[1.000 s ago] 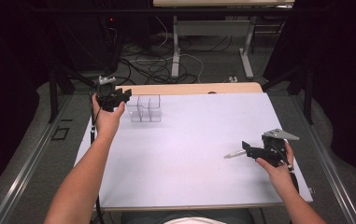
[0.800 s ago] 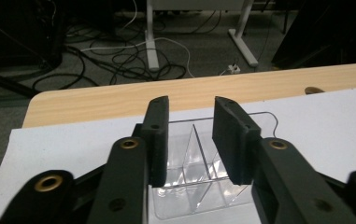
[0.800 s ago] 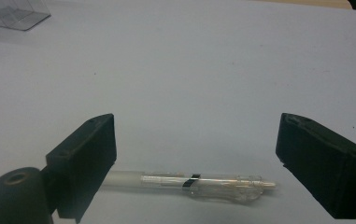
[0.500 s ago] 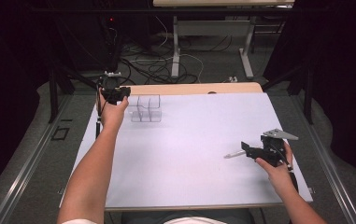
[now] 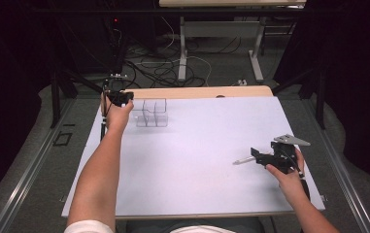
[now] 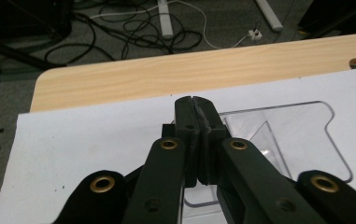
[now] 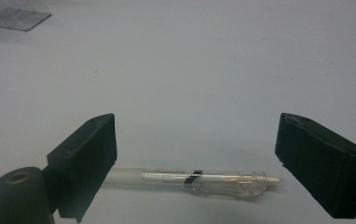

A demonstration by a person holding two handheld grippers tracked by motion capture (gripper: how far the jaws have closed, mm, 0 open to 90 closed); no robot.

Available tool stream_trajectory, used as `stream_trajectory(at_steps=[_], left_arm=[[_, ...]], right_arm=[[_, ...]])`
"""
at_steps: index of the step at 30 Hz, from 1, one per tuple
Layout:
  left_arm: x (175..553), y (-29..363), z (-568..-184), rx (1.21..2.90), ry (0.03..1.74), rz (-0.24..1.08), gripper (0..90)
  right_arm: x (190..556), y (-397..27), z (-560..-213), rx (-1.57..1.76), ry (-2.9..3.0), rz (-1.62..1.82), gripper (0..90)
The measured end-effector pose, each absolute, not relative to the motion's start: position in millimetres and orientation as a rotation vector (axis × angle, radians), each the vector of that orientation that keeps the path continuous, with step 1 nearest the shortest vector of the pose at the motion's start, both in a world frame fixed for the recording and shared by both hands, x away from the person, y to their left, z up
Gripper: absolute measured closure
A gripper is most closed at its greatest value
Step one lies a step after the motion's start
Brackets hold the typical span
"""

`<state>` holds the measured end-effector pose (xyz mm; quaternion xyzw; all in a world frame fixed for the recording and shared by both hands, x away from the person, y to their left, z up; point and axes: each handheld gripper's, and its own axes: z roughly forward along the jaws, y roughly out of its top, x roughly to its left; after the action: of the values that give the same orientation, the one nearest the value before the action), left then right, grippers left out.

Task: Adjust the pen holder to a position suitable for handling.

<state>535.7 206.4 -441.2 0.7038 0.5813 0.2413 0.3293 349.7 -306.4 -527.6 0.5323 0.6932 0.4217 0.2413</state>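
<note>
A clear plastic container (image 5: pixel 151 112) with several compartments stands near the table's far left corner. My left gripper (image 5: pixel 122 97) is at its left side. In the left gripper view the container (image 6: pixel 288 135) lies under the jaws. The left gripper (image 6: pixel 195 105) has just been closing, and its pads now meet along the container's thin left wall. A clear pen (image 5: pixel 243 160) lies on the white sheet at the right. In the right gripper view the pen (image 7: pixel 199 179) lies crosswise between the wide jaws of my right gripper (image 7: pixel 194 140), touching neither pad. The right gripper (image 5: pixel 256 154) stands open.
A white sheet (image 5: pixel 197 145) covers the table, with a wooden strip (image 5: pixel 202 92) bare along the far edge. Cables (image 5: pixel 173 63) and table legs lie on the floor beyond. A corner of the container (image 7: pixel 14 14) shows at the top left of the right gripper view.
My left hand has slid toward the table's far left corner, beside the container, and its jaws have closed. The right hand and the pen have stayed where they were.
</note>
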Motion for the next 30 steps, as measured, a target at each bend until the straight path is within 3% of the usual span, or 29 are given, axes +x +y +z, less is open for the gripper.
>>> stream_trajectory(at_steps=[16,30], left_arm=[[539.7,216.2,-463.3,1.899,1.623,0.524,90.0],[539.0,219.1,-473.7,1.914,1.589,0.523,90.0]], right_arm=[[349.8,-306.1,-528.2,1.449,1.903,1.158,13.0],[350.3,-304.6,-528.7,1.447,1.91,1.159,14.1]])
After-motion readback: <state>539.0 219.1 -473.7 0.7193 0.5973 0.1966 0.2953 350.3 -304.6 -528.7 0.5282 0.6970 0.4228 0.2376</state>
